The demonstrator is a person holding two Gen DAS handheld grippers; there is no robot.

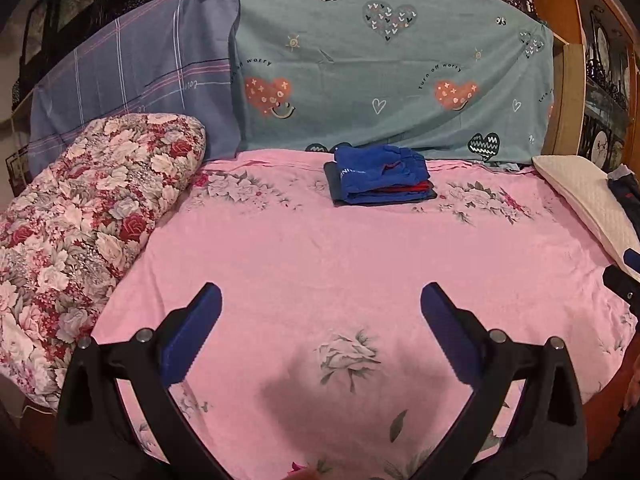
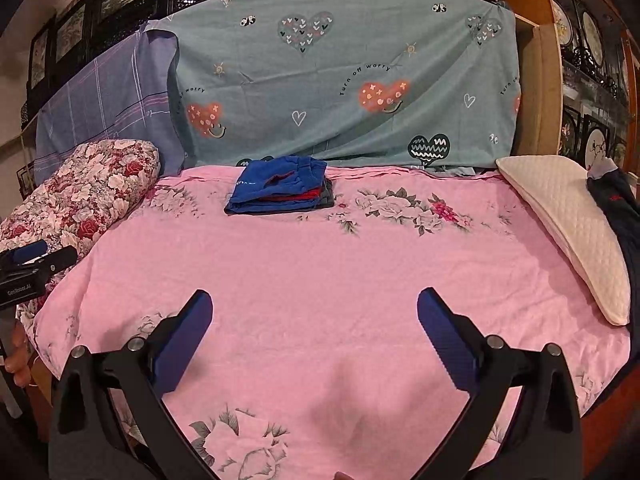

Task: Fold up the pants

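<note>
While both the left gripper (image 1: 320,300) and right gripper (image 2: 314,306) hover spread and empty, the dark pants (image 2: 618,208) by the pillow (image 2: 568,232) likely need fetching next.

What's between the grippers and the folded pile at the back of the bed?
Nothing visible. Only bare pink sheet lies between the open left gripper, the open right gripper and the pile. Quilt and pillow sit off to the sides.

Left claw (image 1: 321,300) spread wide, empty, above pink floral bedsheet (image 1: 320,264). Folded blue pants (image 1: 380,176) stacked at sheet's far edge. Floral quilt (image 1: 80,220) left of sheet; cream pillow (image 1: 580,196) right.
</note>
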